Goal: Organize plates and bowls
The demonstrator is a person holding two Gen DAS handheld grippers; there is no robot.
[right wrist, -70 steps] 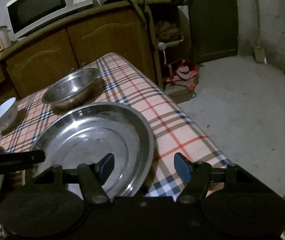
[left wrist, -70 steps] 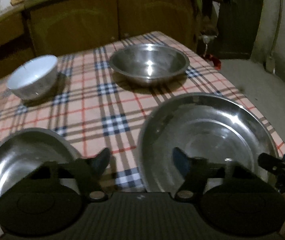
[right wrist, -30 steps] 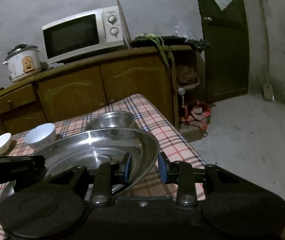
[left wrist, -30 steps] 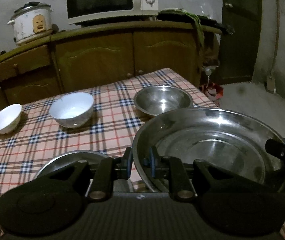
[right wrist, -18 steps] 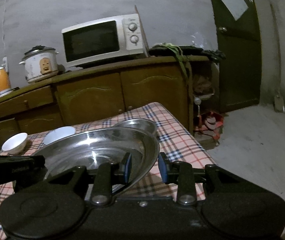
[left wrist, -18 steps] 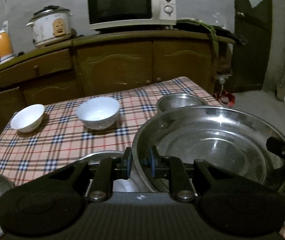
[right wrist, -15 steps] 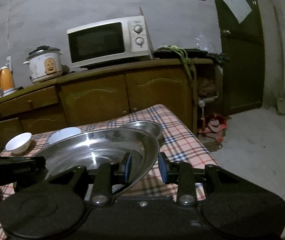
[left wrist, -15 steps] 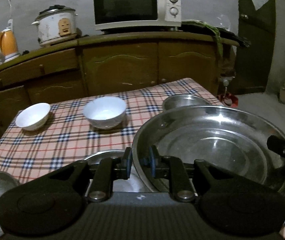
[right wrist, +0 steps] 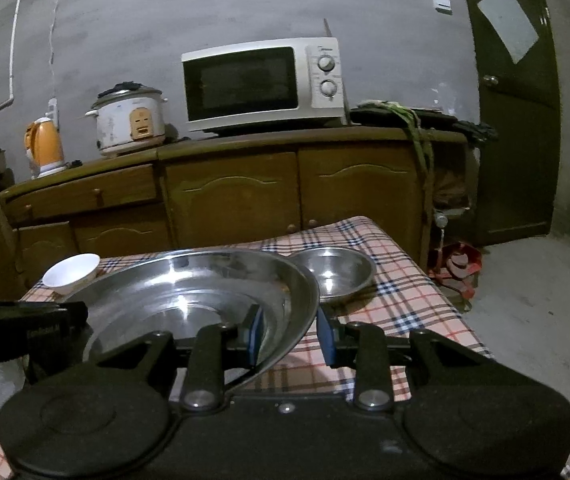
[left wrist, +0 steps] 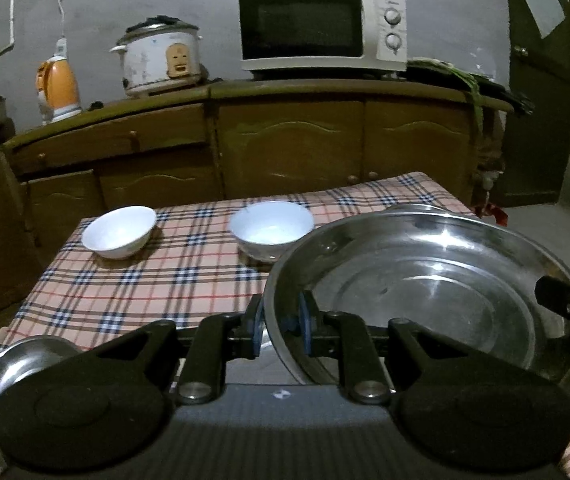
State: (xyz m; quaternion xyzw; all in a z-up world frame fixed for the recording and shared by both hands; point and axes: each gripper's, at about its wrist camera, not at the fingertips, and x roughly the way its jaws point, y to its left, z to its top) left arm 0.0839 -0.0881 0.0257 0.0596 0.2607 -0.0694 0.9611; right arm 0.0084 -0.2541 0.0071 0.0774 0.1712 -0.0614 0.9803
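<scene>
Large steel plate point(left wrist: 425, 280): lifted clear of the checked worktop point(left wrist: 157, 280), lower right of the left wrist view, held by opposite rims.
Left gripper point(left wrist: 279, 326): clenched on the plate's near-left rim.
Right gripper point(right wrist: 289, 334): grasping the plate's right rim, pads either side of the edge.
Done: judged nothing stacked yet; plate only picked up.
Left to sort: two white bowls point(left wrist: 119, 230) point(left wrist: 271, 232) mid-frame, steel bowl point(right wrist: 331, 270) centre right, second steel plate point(left wrist: 9, 364) lower left.
Progress: early.
</scene>
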